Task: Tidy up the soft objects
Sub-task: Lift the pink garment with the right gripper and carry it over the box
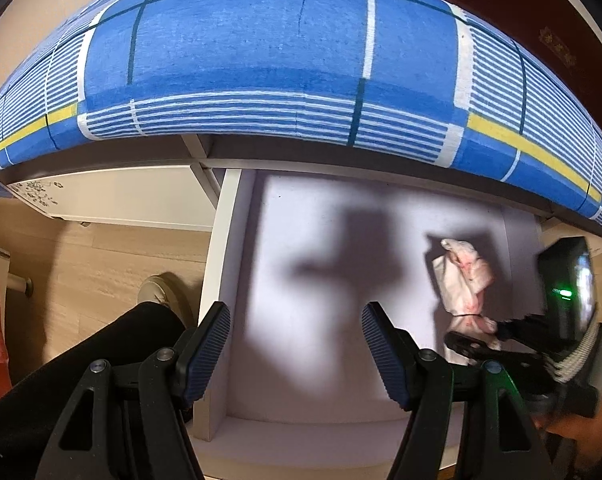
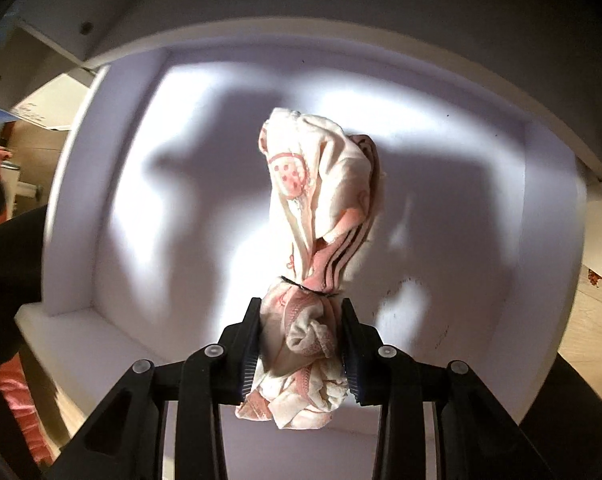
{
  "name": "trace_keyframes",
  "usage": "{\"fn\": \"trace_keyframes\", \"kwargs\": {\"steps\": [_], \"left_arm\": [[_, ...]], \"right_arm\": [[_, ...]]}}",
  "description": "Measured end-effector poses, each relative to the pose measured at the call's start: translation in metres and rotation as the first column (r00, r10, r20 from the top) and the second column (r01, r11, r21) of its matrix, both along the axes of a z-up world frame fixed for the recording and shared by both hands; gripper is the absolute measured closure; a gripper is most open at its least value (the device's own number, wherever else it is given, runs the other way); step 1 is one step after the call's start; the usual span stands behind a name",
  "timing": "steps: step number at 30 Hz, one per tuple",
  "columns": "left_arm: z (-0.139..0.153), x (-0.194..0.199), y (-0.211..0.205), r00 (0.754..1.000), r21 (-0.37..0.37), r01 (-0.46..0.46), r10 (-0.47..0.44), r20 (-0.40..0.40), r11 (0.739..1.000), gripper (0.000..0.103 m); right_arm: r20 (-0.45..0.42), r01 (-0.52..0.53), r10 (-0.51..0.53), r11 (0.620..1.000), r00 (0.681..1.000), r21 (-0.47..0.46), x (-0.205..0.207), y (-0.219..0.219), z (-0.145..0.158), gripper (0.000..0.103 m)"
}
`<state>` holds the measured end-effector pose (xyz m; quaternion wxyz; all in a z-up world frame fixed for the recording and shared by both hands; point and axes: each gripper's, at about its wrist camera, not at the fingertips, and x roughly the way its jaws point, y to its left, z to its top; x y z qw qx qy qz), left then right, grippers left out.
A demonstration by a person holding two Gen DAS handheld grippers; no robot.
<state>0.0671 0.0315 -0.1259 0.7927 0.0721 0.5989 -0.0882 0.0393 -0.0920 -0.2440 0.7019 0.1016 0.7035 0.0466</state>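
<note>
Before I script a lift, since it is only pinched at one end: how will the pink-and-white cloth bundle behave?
The cloth bundle will probably hang floppy: it is crumpled fabric, bunched between the right gripper pads. It looks light. The black band cinching it should limit unravelling.

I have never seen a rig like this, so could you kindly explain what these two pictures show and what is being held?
No robot here: a person carries a two-fingered handheld gripper in each hand, and each has a wide-angle camera looking along its fingers. Both point down into an open white drawer beneath a bed with a blue plaid sheet. The left gripper has its jaws apart, with nothing between them. The right gripper is shut on a white and pink cloth bundle, tied with a thin dark band. The person's dark trouser leg shows beside the drawer.
</note>
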Motion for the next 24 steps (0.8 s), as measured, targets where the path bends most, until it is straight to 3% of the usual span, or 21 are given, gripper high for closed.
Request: {"fn": "trace_keyframes", "kwargs": {"steps": [6,11,18,24], "left_arm": [[-0.003,-0.001,-0.002,1.0,0.006,0.009,-0.009,0.002,1.0,0.034],[-0.002,-0.001,0.002,1.0,0.006,-0.007,0.007,0.014,1.0,0.034],[-0.001,0.001,0.011,0.999,-0.009,-0.046,0.046,0.013,0.999,0.034],[0.0,0.002,0.01,0.999,-0.018,-0.035,0.035,0.016,0.999,0.034]], "right_arm": [[0.062,-0.024,0.021,0.998,0.998,0.057,-0.004,-0.004,0.037,0.067],[0.163,-0.095,0.084,0.993,0.983,0.062,-0.01,-0.009,0.084,0.067],[0.339,-0.184,0.155,0.981,0.928,0.056,-0.013,-0.012,0.174,0.067],[0.47,-0.243,0.241,0.968,0.849,-0.057,0.01,-0.015,0.261,0.067]]}}
